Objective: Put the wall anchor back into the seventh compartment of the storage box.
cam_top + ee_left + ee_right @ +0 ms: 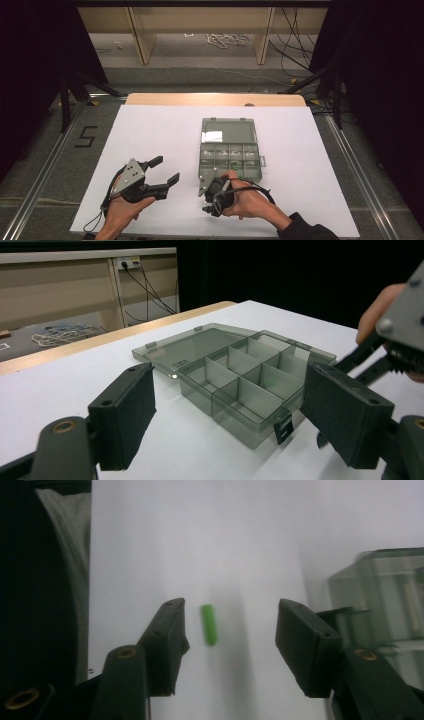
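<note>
On the white table (pixel 150 125), just beside the open smoke-grey clear plastic compartment box (pixel 229 150): small green cylindrical piece (pixel 209 624), lying loose between the right gripper's (pixel 227 630) parted jaws, poised for pickup; left gripper (pixel 162 172) idle, jaws apart, empty.

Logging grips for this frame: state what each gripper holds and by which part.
Nothing is held. The right gripper is open around a small green piece on the white table, pads apart from it. The left gripper is open.
</note>
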`<state>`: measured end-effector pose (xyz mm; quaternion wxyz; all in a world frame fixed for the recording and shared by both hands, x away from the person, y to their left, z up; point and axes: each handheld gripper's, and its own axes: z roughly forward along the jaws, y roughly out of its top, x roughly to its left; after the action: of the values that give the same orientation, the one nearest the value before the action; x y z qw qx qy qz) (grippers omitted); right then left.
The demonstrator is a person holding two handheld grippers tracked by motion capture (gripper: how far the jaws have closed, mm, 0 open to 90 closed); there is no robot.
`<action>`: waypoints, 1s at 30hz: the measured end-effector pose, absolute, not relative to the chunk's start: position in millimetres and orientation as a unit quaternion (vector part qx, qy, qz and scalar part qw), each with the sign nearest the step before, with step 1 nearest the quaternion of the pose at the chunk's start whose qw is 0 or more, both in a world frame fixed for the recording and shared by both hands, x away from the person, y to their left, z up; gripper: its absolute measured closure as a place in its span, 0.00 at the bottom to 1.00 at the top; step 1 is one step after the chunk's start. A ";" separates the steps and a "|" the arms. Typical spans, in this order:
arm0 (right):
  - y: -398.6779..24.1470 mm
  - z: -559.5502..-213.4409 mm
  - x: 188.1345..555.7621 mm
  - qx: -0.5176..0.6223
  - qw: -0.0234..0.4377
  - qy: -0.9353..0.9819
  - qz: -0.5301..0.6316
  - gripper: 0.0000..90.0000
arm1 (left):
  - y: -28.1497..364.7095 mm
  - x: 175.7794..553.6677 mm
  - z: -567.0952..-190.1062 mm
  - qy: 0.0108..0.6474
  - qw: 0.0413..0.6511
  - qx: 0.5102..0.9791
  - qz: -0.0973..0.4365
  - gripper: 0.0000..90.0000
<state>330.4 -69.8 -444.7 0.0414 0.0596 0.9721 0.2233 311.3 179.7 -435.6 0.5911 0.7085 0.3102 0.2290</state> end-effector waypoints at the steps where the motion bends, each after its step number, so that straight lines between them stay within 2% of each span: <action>1: -68.5 -446.2 330.0 0.054 0.044 0.973 0.220 0.56 | 179.7 311.2 -435.6 0.310 0.591 0.709 0.229 0.23; 8: -67.0 -454.7 333.0 0.046 0.043 0.980 0.189 0.64 | 180.0 311.9 -435.3 0.301 0.590 0.712 0.233 0.23; 21: -61.6 -463.9 334.2 0.072 0.013 0.981 0.181 0.76 | 179.2 311.6 -436.0 0.308 0.589 0.711 0.230 0.23; 30: -57.7 -463.3 332.2 0.075 0.015 0.982 0.171 0.83 | 179.8 312.7 -436.7 0.308 0.587 0.711 0.233 0.23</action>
<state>332.2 -57.7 -463.3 0.0153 0.0749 0.9823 0.1713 312.7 179.8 -436.7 0.5875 0.7113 0.3079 0.2325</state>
